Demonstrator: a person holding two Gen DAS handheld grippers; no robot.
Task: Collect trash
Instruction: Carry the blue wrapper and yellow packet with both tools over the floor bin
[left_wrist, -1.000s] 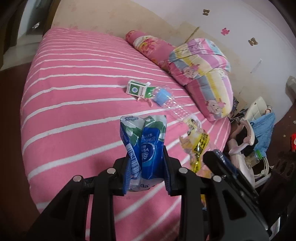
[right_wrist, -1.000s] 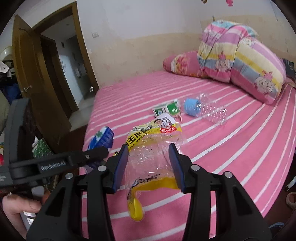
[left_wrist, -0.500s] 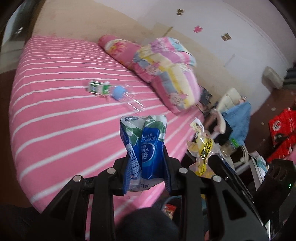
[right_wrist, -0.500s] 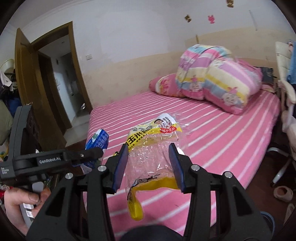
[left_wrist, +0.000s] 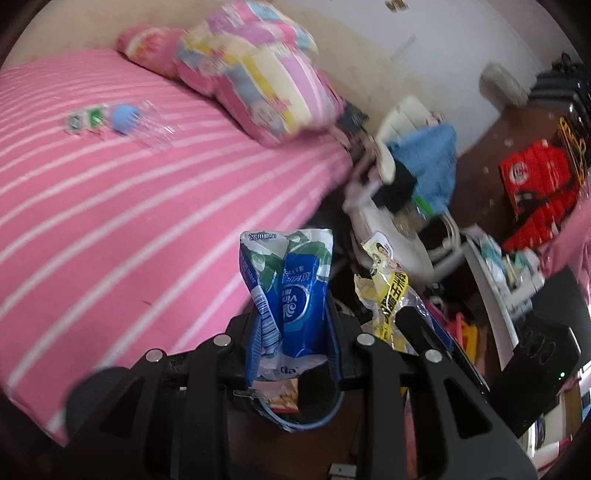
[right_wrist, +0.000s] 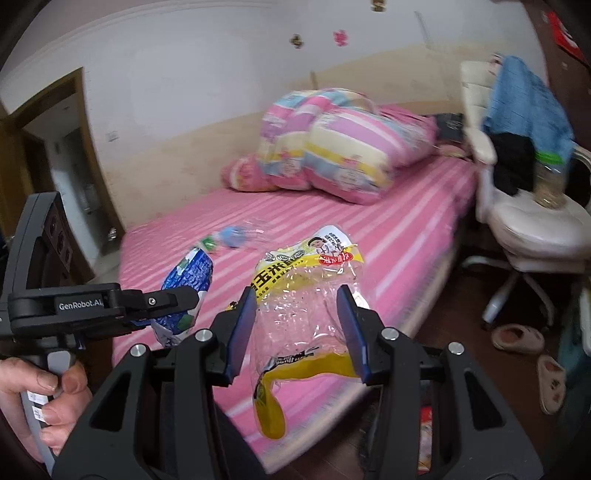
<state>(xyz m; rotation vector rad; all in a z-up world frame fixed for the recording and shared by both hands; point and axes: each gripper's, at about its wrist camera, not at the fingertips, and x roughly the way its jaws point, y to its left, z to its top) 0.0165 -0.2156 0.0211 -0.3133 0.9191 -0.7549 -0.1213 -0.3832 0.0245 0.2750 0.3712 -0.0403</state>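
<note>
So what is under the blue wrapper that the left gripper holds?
Below the blue wrapper is a bin with a snack packet inside; the left gripper hides the rest.

Pink white-striped bed (left_wrist: 110, 206); blue-green-white wrapper (left_wrist: 291, 291); yellow-clear bag (right_wrist: 306, 302).

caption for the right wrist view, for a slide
Right tongs clamp a clear yellow snack bag above the pink striped bed.

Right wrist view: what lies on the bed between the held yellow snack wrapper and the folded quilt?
Only bare pink striped sheet between the yellow snack wrapper and the folded quilt; the plastic bottle lies off to the left. The right wrist view shows it.
</note>
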